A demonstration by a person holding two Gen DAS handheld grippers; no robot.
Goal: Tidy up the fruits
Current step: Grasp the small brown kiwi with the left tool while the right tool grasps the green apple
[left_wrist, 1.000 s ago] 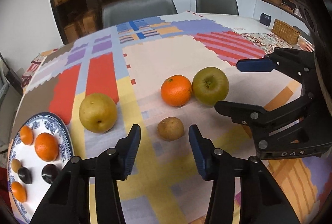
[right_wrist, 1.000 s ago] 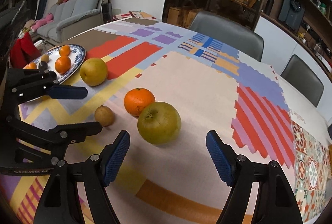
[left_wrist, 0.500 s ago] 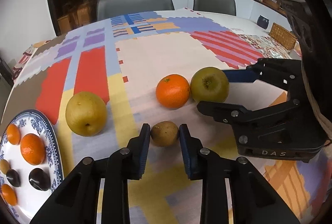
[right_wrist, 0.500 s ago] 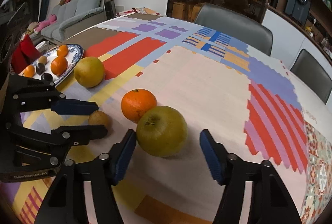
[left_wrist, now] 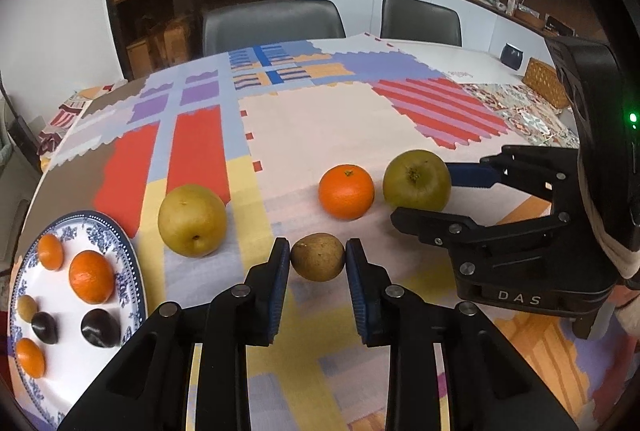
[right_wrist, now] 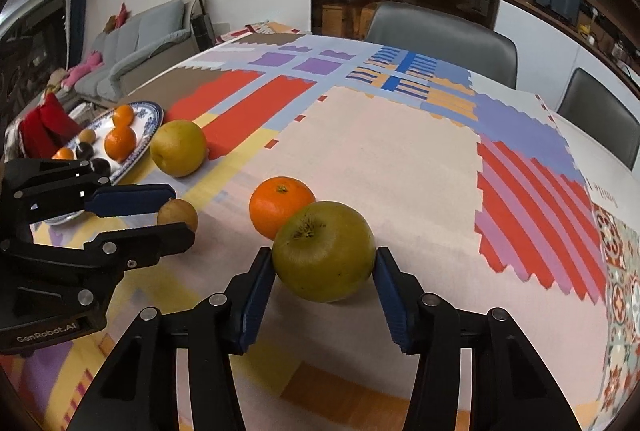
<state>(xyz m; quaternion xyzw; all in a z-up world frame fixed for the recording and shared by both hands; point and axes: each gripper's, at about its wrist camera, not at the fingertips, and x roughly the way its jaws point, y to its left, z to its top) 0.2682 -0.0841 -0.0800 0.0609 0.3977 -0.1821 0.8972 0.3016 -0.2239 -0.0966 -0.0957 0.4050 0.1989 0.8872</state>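
My left gripper [left_wrist: 318, 261] is shut on a small brown kiwi-like fruit [left_wrist: 317, 256] on the patterned cloth; it also shows in the right wrist view [right_wrist: 177, 214]. My right gripper [right_wrist: 324, 265] is shut on a green apple [right_wrist: 325, 250], which still rests on the cloth; the apple also shows in the left wrist view [left_wrist: 417, 180]. An orange [left_wrist: 346, 191] sits just left of the apple. A yellow pear [left_wrist: 192, 220] lies further left. A blue-and-white plate [left_wrist: 130, 271] at the left edge holds several small fruits.
Two grey chairs [left_wrist: 272, 25] stand behind the table. A wicker basket [left_wrist: 548, 87] and a dark cup [left_wrist: 511, 56] sit at the far right. A sofa [right_wrist: 132, 59] is beyond the table's left side.
Both grippers moved forward and closed: the left one around the small brown fruit, the right one around the green apple. The fruits have not shifted.
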